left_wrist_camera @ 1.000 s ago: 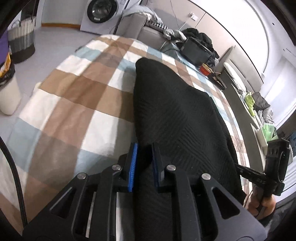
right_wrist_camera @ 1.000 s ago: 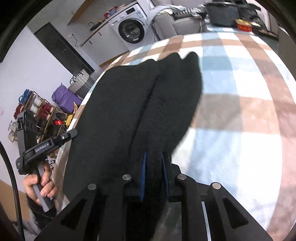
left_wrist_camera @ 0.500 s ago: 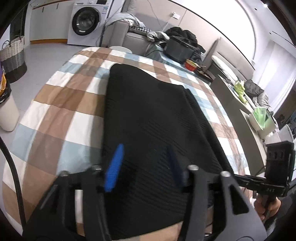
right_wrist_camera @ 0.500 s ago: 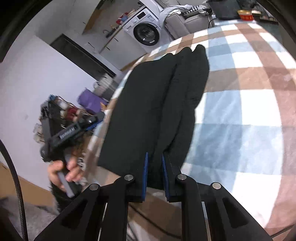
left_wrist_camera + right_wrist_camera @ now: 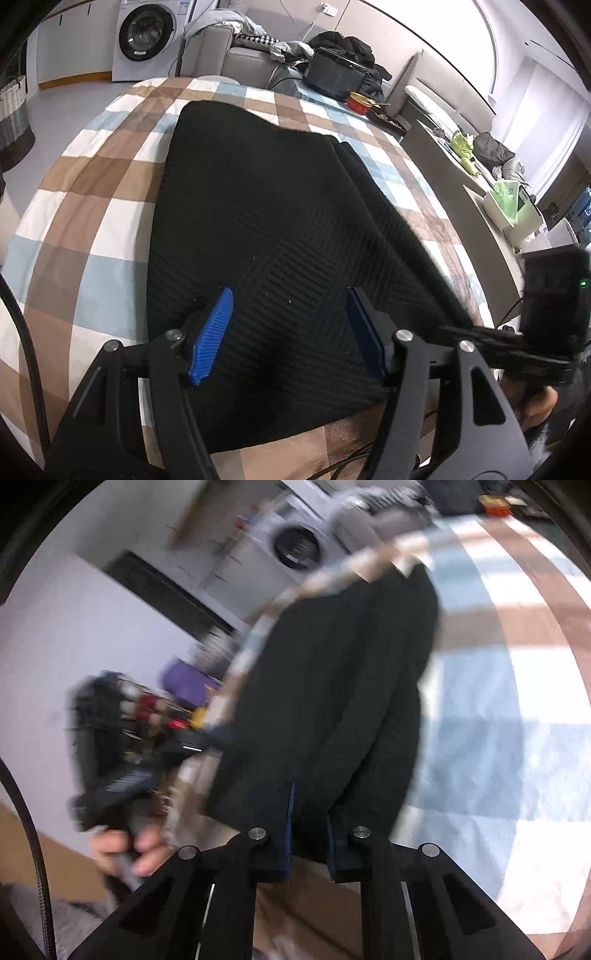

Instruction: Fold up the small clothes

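A black knit garment (image 5: 266,206) lies folded lengthwise on the checked blanket (image 5: 92,192). My left gripper (image 5: 288,332) is open, its blue pads wide apart above the garment's near end, holding nothing. In the right wrist view, my right gripper (image 5: 309,827) is shut on the near edge of the black garment (image 5: 332,686) and lifts it a little off the blanket (image 5: 498,720). That view is blurred by motion. The right gripper also shows at the right edge of the left wrist view (image 5: 550,317).
A washing machine (image 5: 144,40) and grey sofa (image 5: 251,62) stand behind the bed. A black bag (image 5: 332,77) and red bowl (image 5: 360,101) sit at the far end. A shelf with clutter (image 5: 147,709) stands left of the bed.
My left gripper let go of the garment, opened wide and pulled back. My right gripper kept its hold and swung, tilting its view and lifting the garment's edge.
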